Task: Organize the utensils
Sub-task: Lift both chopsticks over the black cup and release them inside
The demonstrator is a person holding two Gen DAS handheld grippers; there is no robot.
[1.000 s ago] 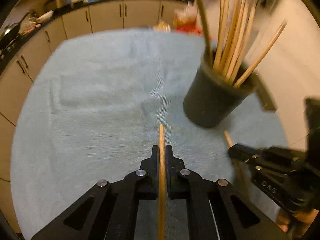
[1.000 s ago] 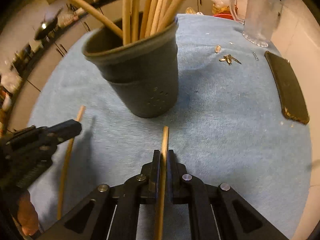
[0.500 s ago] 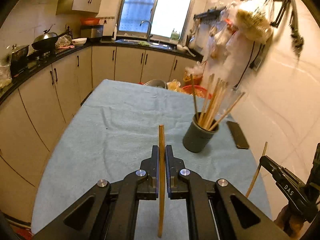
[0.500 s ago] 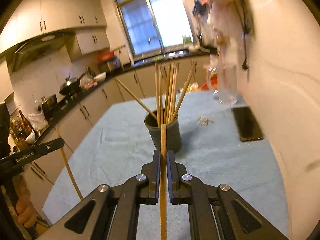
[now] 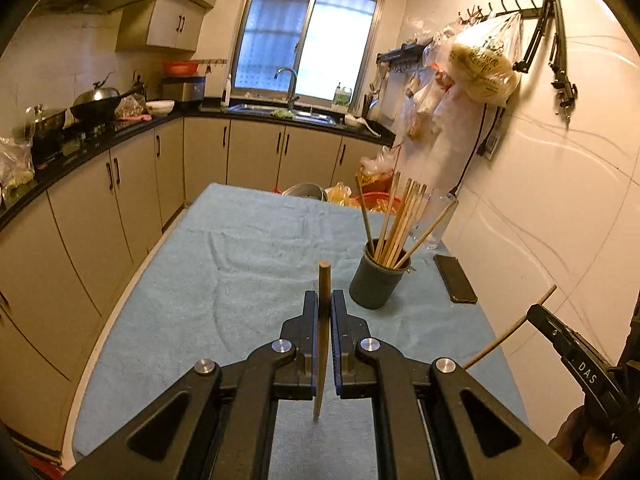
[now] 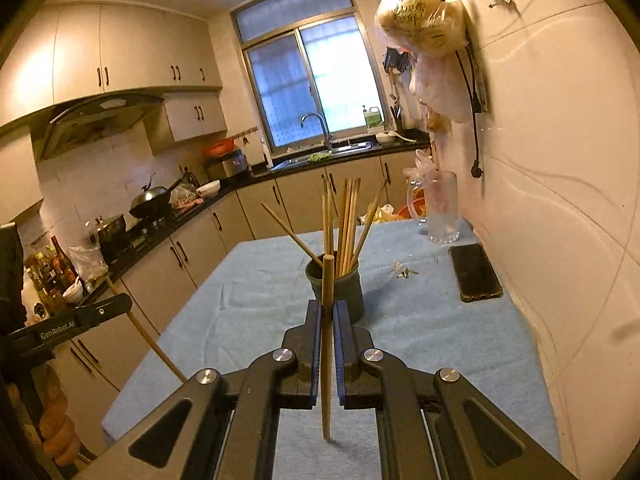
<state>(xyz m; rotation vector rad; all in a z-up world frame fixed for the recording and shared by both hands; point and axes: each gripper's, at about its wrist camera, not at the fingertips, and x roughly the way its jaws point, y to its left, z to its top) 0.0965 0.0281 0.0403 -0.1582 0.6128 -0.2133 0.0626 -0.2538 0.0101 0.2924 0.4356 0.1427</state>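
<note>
A big table with a blue cloth point(image 5: 248, 248) fills the middle of the kitchen; a dark cup point(image 6: 338, 286) stands on it, full of long, thin, tan wooden chopsticks point(image 6: 348, 224) that lean outward; both grippers are up in the air over the near end, tipped a bit down; the left gripper point(image 5: 325, 300) is squeezed tight on one chopstick point(image 5: 322, 340); the right gripper point(image 6: 328, 308) is squeezed tight on another chopstick point(image 6: 327, 344); each stick stands nearly straight up and down between the fingers.
</note>
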